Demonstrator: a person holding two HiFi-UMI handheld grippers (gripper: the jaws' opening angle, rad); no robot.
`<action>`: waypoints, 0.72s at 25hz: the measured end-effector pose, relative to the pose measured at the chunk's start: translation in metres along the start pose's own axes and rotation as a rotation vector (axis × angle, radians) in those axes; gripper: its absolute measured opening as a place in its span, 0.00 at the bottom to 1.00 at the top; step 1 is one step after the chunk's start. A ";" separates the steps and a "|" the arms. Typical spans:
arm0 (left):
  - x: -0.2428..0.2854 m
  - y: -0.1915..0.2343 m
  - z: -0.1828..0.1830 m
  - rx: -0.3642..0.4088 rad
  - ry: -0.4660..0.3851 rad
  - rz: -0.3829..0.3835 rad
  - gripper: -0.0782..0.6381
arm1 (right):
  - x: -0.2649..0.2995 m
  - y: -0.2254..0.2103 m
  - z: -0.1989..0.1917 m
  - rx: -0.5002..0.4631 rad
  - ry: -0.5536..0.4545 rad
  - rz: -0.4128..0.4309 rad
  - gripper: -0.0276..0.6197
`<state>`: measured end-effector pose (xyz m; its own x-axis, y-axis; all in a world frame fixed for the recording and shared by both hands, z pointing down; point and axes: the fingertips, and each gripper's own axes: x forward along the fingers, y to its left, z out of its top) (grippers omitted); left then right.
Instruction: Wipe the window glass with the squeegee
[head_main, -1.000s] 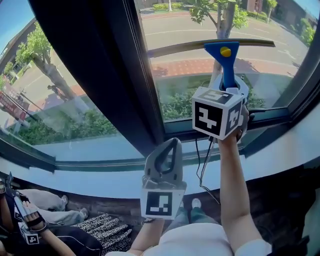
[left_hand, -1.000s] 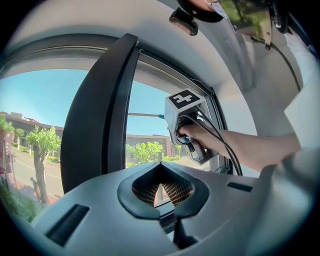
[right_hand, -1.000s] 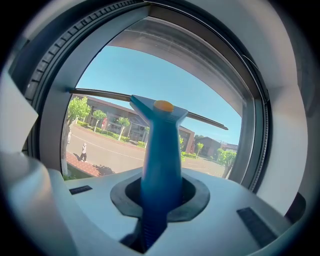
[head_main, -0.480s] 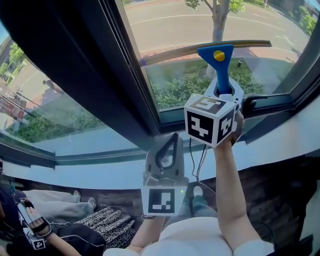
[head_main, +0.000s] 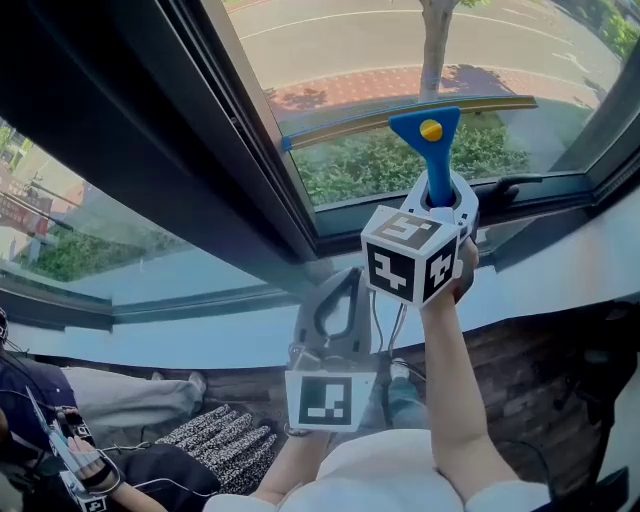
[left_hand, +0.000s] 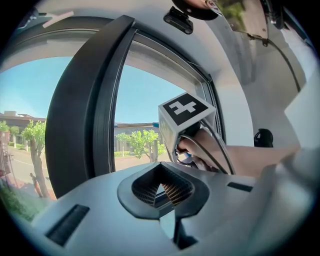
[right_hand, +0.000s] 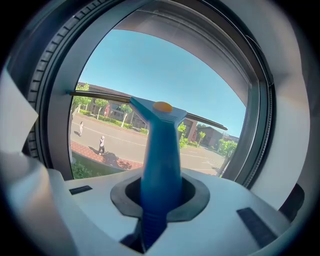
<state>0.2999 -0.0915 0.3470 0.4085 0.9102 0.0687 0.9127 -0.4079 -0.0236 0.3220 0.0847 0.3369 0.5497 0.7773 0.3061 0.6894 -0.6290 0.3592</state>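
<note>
**Wiping stroke, low on the right-hand pane.** The right tongs (head_main: 437, 196) (right_hand: 159, 196) are clenched on the handle of a blue plastic squeegee with a yellow stud and a long thin blade (head_main: 428, 140) (right_hand: 160, 145). The squeegee is held up against the clear window glass (head_main: 340, 50) (right_hand: 150, 65). In the head view its blade lies almost level across the pane. One end is just beside the broad dark slanting mullion (head_main: 200, 140), and the whole blade sits near the dark lower window frame (head_main: 540, 185). Whether the rubber edge actually presses on the glass cannot be told. The left tongs (head_main: 335, 300) (left_hand: 161, 186) are clenched on nothing and held low, below the pale sill (head_main: 200, 345), well apart from the squeegee.

*Step in hand (judged):* a downward pass that looks close to its lower end.

*Next move (judged):* carry the blade down to the frame with even pressure and keep it level so no strip is missed. Then lift it off and set it high on the glass for another pass.

*Count:*
- One squeegee, with one blade and one yellow stud.
- Two tongs, each with one black-and-white marker cube (head_main: 408, 260).
- Two panes, one on each side of the single mullion; only the right-hand pane carries the blade.
</note>
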 end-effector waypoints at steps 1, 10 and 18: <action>0.001 0.000 -0.002 -0.010 0.001 0.003 0.10 | 0.001 0.001 -0.005 -0.003 0.007 0.001 0.14; 0.004 0.001 -0.018 0.015 0.038 -0.002 0.10 | 0.008 0.019 -0.046 0.015 0.069 0.024 0.14; 0.005 0.005 -0.027 0.025 0.060 0.006 0.10 | 0.014 0.029 -0.073 -0.007 0.114 0.031 0.14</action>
<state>0.3059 -0.0913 0.3745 0.4131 0.9017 0.1278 0.9106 -0.4103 -0.0489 0.3148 0.0761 0.4162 0.5133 0.7509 0.4155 0.6692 -0.6533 0.3541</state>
